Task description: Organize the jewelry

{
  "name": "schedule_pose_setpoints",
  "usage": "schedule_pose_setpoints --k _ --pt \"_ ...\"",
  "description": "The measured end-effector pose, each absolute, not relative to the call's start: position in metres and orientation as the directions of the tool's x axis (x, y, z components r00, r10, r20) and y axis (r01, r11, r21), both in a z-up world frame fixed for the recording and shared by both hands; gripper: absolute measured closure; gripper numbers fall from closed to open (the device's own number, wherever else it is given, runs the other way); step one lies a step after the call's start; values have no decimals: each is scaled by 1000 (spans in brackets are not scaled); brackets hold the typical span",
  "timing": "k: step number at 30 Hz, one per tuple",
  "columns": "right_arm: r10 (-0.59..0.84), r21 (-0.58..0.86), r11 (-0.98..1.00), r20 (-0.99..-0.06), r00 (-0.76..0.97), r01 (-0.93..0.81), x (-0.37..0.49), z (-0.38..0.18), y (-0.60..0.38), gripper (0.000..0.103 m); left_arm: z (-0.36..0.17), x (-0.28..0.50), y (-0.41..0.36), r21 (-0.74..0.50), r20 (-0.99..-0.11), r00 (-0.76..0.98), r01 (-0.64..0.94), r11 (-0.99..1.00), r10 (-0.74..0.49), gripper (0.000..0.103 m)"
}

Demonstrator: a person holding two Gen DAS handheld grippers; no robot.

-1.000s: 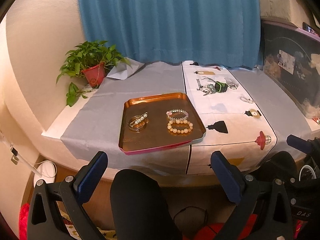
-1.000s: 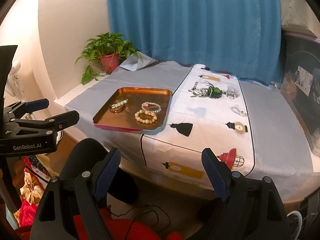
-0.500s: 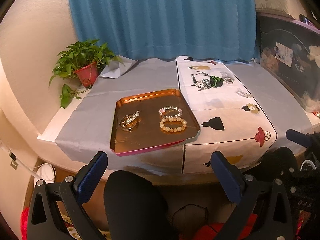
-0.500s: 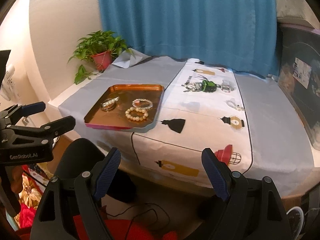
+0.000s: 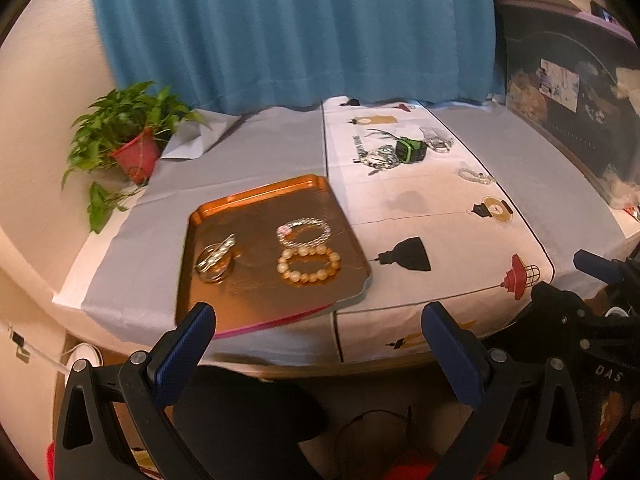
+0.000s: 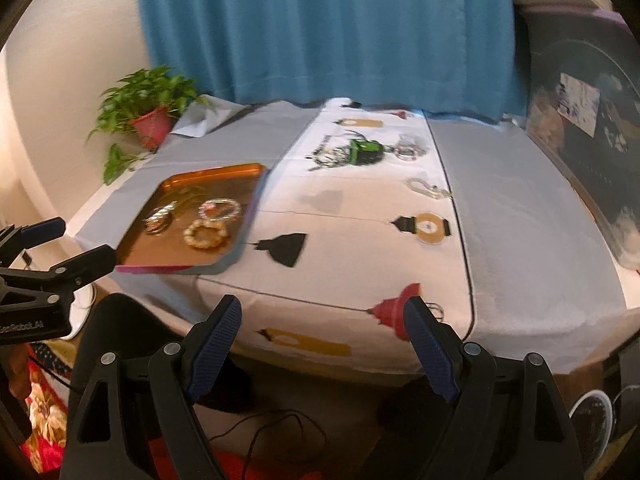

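Observation:
A copper tray (image 5: 256,204) lies on the grey cloth at the table's front left; it also shows in the right wrist view (image 6: 224,170). In it are a beige bead bracelet (image 5: 309,264), a silver bracelet (image 5: 305,231) and a silver hair clip with rings (image 5: 216,257). Loose jewelry lies on the white runner: a tangled pile with a green piece (image 5: 400,151), (image 6: 356,151) and a clear bracelet (image 5: 475,176), (image 6: 425,188). My left gripper (image 5: 318,344) is open and empty, off the table's front edge. My right gripper (image 6: 324,346) is open and empty, also before the front edge.
A potted plant (image 5: 128,144) stands at the back left. A blue curtain (image 5: 296,32) hangs behind the table. A dark box (image 5: 576,100) stands at the right edge. The person's dark knee (image 5: 244,420) is below the left gripper.
Both grippers have moved closer to the table, so tray and runner look larger. Both stay open. The jewelry has not moved.

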State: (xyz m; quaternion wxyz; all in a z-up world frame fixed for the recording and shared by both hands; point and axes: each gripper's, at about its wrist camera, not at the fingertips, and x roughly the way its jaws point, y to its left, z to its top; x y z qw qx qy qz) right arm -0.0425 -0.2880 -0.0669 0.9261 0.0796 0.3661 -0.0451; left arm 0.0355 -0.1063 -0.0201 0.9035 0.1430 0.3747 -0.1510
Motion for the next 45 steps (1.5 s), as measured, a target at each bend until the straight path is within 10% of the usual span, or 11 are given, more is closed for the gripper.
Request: schedule_pose_setpoints --k 15,33,35,36,37,45 --pt "-199 5 951 -756 623 309 79 -117 -436 20 -36 178 -238 43 -769 518 626 778 -374 1" --pt "-38 3 998 -781 623 64 204 -164 -484 18 -113 340 -368 108 -888 394 682 723 -239 2" --pt "-29 4 999 -771 636 51 200 -162 -481 40 -117 346 -373 72 -899 357 692 718 -254 25" --pt "-18 -2 1000 -761 648 26 198 -160 -477 71 -119 347 -376 58 -907 334 702 710 -256 54" --pt "-12 -11 1000 -761 649 6 197 -159 -473 86 -120 348 -379 50 -919 310 707 706 -245 56" --pt "-15 -3 1000 -769 639 20 187 -151 -467 96 -93 332 -352 -11 -901 310 681 733 -302 61"
